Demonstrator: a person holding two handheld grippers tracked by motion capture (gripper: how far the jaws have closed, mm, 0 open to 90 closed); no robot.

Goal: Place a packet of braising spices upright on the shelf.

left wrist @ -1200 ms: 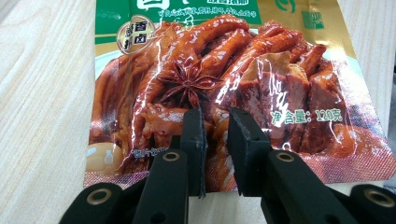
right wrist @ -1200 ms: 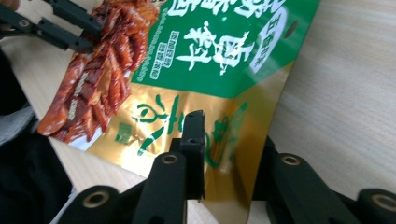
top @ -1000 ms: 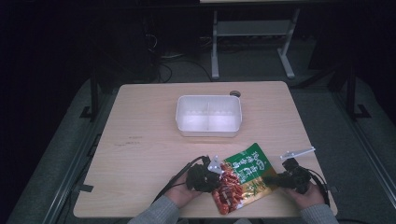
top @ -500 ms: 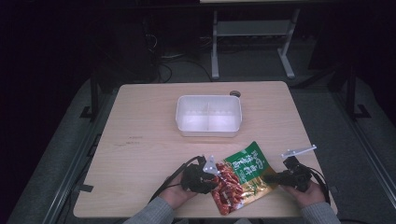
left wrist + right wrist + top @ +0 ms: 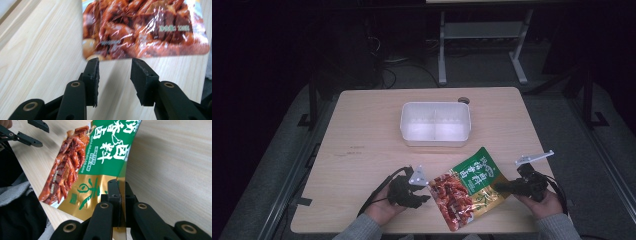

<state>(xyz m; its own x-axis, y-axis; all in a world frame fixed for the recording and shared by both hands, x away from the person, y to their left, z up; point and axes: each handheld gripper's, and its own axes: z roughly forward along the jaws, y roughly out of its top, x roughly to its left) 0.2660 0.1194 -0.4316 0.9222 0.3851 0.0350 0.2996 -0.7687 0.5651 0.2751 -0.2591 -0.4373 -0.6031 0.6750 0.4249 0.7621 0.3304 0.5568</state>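
Note:
A flat food pouch point(image 5: 466, 188), green and gold at one end with a red food picture at the other, hangs just over the table's front edge. My right gripper point(image 5: 502, 187) is shut on the pouch's point(image 5: 100, 157) gold edge, and its jaws pinch the foil between them point(image 5: 120, 188). My left gripper point(image 5: 427, 192) stands open just left of the pouch. In the left gripper view the pouch's point(image 5: 147, 27) red end lies just beyond the two parted pads point(image 5: 92, 75), with nothing between them.
A white two-part plastic tray point(image 5: 435, 124) stands at the table's middle, beyond the pouch. The wooden table point(image 5: 362, 150) has bare room to the left. A person's grey sleeves point(image 5: 362, 231) come in at the bottom edge. Metal stand legs lie on the dark floor behind.
My left gripper has let go of the pouch's red end and drawn slightly back left. The right gripper still holds the pouch, which has shifted little.

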